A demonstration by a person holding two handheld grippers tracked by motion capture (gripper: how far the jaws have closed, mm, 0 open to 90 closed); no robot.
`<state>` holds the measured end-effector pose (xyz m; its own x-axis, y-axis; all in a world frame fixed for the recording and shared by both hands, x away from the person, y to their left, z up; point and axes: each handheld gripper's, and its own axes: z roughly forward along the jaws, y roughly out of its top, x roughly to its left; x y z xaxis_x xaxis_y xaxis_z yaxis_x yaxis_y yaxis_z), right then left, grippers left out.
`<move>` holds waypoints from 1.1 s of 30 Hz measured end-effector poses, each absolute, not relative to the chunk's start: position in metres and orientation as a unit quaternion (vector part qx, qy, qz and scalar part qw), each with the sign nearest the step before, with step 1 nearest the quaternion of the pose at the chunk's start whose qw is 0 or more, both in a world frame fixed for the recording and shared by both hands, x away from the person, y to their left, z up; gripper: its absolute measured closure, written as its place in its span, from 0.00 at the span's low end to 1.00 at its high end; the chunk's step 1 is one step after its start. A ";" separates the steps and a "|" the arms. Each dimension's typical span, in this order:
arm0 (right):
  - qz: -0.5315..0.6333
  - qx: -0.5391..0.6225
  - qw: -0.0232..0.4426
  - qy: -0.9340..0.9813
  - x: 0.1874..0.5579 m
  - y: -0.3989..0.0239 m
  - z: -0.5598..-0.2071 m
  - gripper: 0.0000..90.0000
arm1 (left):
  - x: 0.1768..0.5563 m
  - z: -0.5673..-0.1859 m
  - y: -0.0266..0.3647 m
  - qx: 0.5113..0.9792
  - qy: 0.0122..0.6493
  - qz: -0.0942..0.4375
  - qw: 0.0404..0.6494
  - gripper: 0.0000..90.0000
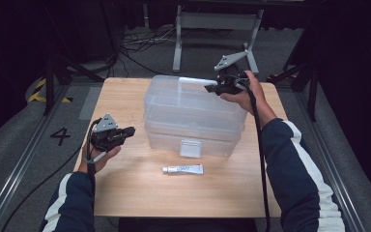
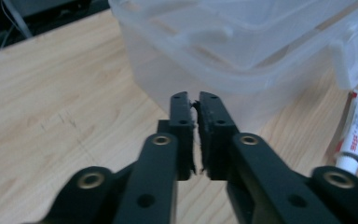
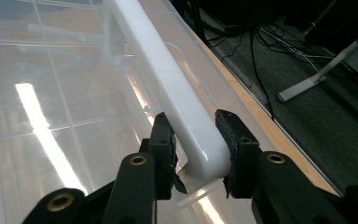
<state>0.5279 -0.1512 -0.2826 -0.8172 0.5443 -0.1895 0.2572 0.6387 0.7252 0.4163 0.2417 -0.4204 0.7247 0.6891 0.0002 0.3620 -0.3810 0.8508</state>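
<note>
The clear storage box [image 1: 193, 116] sits mid-tabletop [image 1: 125, 193]; the right hand-held gripper [image 3: 196, 140], at its 1 o'clock corner, pinches the white handle [image 3: 168, 74]. The left hand-held gripper [image 2: 194, 135], at 9 o'clock, is pressed together, empty. Lift the handle straight, keeping a firm squeeze

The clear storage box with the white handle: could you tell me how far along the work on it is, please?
Done: the right gripper has its fingers closed on the box's white handle. In hand: that grip on the clear box; the left gripper is shut on nothing beside the box. Left: the box sits on the table with its lid down and front latch closed, and the tube lies untouched in front.
</note>
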 end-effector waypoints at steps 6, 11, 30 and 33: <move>0.354 0.226 0.204 0.884 0.529 -0.151 -0.280 0.78 | 0.421 -0.413 0.227 0.809 0.311 0.194 0.460 1.00; 0.363 0.227 0.196 0.882 0.527 -0.155 -0.280 0.78 | 0.429 -0.411 0.219 0.808 0.304 0.194 0.467 1.00; 0.359 0.225 0.204 0.883 0.516 -0.172 -0.279 0.80 | 0.430 -0.405 0.199 0.814 0.274 0.200 0.472 1.00; 0.357 0.226 0.205 0.883 0.514 -0.174 -0.278 0.79 | 0.430 -0.405 0.199 0.813 0.273 0.199 0.475 1.00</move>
